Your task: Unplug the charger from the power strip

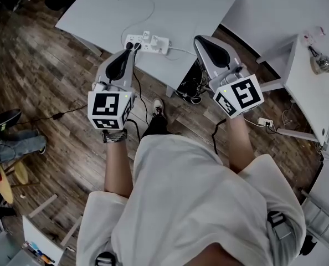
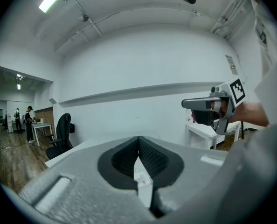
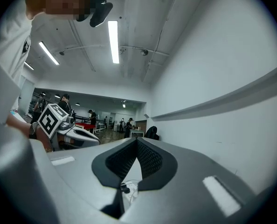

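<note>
1. Both grippers were shut and empty. The left gripper (image 1: 133, 46) and the right gripper (image 1: 199, 39) each had their pads pressed together at the tips, with nothing caught between them.
2. The power strip (image 1: 144, 41) lay just ahead of the left gripper's tip, off to the left of the right gripper. The charger (image 1: 163, 44) looked like the white block plugged in at the strip's end nearer the right gripper, with a thin white cable (image 1: 182, 50) trailing toward that gripper.
3. Handling guess: the charger's a small, light, hard plastic block, probably a bit slick and seated stiffly in its socket. I'd pinch its flat sides, not the soft cable. The strip's light too and would likely lift with it, so the other gripper should pin it down.
4. Room: the strip sat close to the near edge of the counter (image 1: 181, 7), with the floor (image 1: 54, 82) below the grippers. Plenty of bare counter lay beyond them and nothing crowded above, so a straight pull looked free once a gripper opened.
</note>
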Tool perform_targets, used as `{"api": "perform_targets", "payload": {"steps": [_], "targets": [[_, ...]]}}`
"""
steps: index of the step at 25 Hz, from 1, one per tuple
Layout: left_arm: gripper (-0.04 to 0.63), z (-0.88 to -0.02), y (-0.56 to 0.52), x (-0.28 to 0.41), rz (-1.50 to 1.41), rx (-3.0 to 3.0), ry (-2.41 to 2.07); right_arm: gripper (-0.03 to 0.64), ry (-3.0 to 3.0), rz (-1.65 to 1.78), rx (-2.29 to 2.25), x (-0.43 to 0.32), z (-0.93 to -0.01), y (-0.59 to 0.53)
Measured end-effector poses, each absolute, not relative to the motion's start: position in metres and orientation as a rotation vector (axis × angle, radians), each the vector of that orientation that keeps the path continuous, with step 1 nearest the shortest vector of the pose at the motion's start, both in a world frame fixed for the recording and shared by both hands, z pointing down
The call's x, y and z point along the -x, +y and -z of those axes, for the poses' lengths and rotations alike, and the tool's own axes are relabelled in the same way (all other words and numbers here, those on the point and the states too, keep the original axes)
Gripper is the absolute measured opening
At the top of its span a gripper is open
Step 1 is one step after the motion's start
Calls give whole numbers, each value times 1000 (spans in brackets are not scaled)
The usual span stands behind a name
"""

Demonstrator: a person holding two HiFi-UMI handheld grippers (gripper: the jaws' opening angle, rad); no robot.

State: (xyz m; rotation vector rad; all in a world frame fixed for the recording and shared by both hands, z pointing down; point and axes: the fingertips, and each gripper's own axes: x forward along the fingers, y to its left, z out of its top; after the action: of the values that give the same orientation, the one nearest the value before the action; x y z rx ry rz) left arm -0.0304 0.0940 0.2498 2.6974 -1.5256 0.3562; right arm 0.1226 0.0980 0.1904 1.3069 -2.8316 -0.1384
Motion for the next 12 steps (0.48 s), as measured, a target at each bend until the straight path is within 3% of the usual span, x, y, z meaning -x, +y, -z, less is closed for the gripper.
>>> {"api": "perform_targets", "payload": {"steps": [5, 12], "targets": [[5, -266, 44, 34, -381, -2701, -1477, 3, -2811, 121, -1304, -112, -203, 50], [5, -286, -6, 47, -414, -2706, -1380, 66, -2790, 45, -1274, -91, -226, -2]]}}
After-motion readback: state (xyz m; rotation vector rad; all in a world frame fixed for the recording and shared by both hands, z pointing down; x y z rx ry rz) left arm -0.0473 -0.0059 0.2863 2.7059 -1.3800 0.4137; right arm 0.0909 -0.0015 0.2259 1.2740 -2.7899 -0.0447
